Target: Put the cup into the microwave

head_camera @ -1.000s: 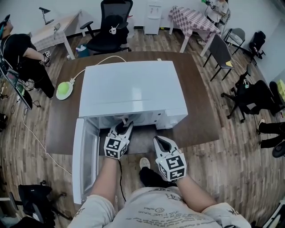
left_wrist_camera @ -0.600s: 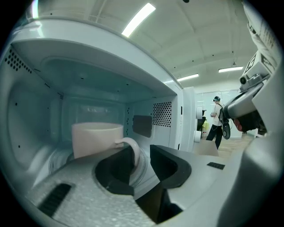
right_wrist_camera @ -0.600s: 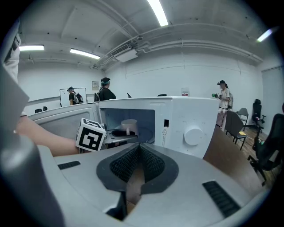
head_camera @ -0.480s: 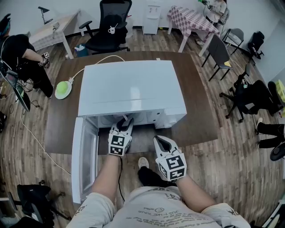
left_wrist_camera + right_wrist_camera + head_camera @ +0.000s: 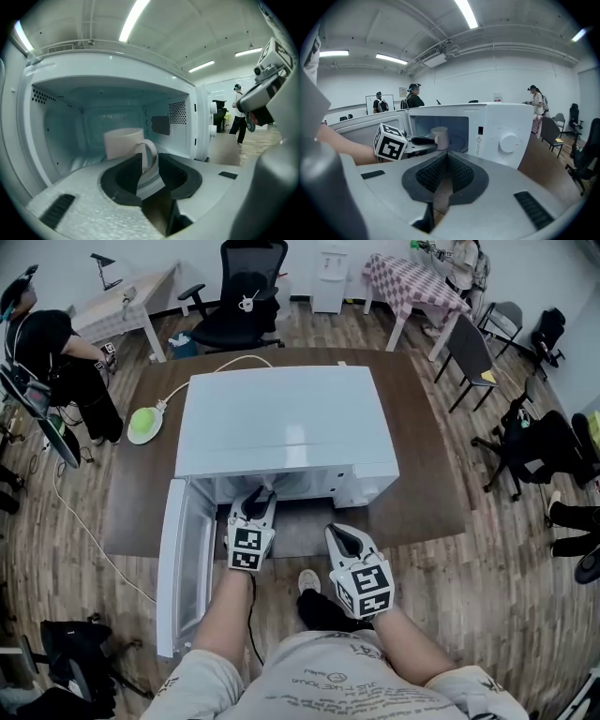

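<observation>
The white microwave (image 5: 286, 423) stands on a brown table (image 5: 422, 465), its door (image 5: 183, 568) swung open to the left. My left gripper (image 5: 257, 498) reaches into the cavity mouth and is shut on the handle of a white cup (image 5: 123, 143). The cup sits inside the cavity, over the turntable; I cannot tell whether it rests on it. In the right gripper view the cup (image 5: 439, 137) shows at the tip of the left gripper (image 5: 417, 140). My right gripper (image 5: 342, 538) hangs in front of the microwave, shut and empty, its jaws (image 5: 446, 157) pressed together.
A green round object (image 5: 143, 425) with a white cable lies at the table's left edge. Office chairs, other tables and several people stand around the room. The open door juts out past the table's front edge on my left.
The left gripper has edged slightly deeper into the cavity with the cup. The right gripper has stayed where it was.
</observation>
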`<state>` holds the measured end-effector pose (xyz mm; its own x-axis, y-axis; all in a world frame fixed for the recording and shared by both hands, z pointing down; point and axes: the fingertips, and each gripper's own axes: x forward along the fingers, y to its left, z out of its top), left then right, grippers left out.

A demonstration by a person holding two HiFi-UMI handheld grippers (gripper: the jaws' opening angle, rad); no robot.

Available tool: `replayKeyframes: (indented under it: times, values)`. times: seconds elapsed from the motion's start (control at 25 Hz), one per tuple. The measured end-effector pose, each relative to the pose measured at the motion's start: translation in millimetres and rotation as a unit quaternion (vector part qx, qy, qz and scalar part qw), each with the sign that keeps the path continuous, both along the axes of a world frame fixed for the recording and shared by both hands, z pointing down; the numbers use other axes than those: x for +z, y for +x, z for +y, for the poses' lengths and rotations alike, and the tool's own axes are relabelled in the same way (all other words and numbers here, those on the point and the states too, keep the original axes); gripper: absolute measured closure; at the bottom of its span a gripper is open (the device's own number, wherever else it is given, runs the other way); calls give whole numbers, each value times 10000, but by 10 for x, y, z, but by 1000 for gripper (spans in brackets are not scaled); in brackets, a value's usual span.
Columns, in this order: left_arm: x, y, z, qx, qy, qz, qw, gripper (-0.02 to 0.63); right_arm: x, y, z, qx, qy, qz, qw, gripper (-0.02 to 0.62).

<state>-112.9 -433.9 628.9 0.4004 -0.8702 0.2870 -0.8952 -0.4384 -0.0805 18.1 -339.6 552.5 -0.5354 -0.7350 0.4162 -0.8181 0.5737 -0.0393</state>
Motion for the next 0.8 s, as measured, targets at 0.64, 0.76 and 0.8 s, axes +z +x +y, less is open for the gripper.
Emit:
replayKeyframes:
  times: [0.64, 0.76, 0.8]
  values:
    - [-816, -251, 858, -758, -318, 671, 9944, 591, -455, -369, 312, -192, 434, -698, 9964, 580]
    - [-1009, -210, 1089, -886, -280, 732, 9930, 591, -570, -388, 408, -115, 518, -841, 9950, 580]
    - [-1070, -181, 1173, -932, -240, 725, 9927, 591, -623, -391, 437, -99, 563, -899, 9943, 580]
